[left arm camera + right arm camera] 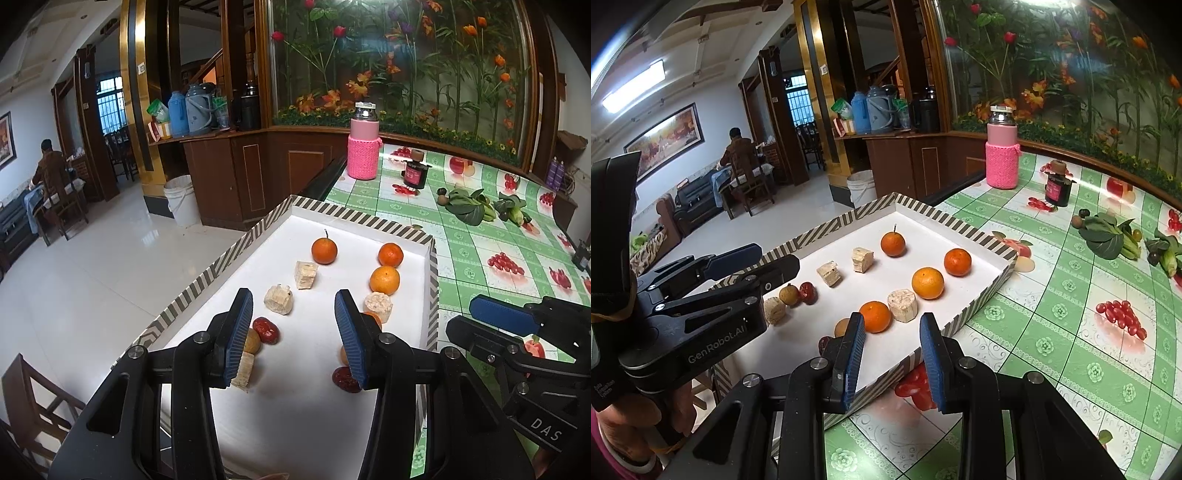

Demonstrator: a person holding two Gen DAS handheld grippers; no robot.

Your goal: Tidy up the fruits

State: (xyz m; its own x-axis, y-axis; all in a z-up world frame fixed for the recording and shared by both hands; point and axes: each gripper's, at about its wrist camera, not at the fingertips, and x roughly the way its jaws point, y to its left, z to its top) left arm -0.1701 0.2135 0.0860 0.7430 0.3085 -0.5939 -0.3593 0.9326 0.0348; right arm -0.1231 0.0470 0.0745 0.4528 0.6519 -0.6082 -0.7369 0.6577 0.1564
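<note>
A white tray [229, 254] with a striped rim holds fruit in two rows. Several oranges [324, 251] [927, 283], pale cut sugarcane pieces [306, 274] [903, 305], red dates [266, 329] [808, 292] and brown longans [789, 294] lie in it. My left gripper [295, 338] is open and empty, low over the tray's near end between the rows. My right gripper [893, 360] is open and empty, over the tray's near right rim [975, 310]. It also shows at the right of the left wrist view [506, 317].
The tray sits on a green fruit-print tablecloth [1052, 332]. A pink-sleeved bottle [1002, 153], a small dark jar [1058, 186], leafy greens [1108, 236] and small dark fruits stand behind it. The table's left edge drops to the floor and a wooden chair [33, 398].
</note>
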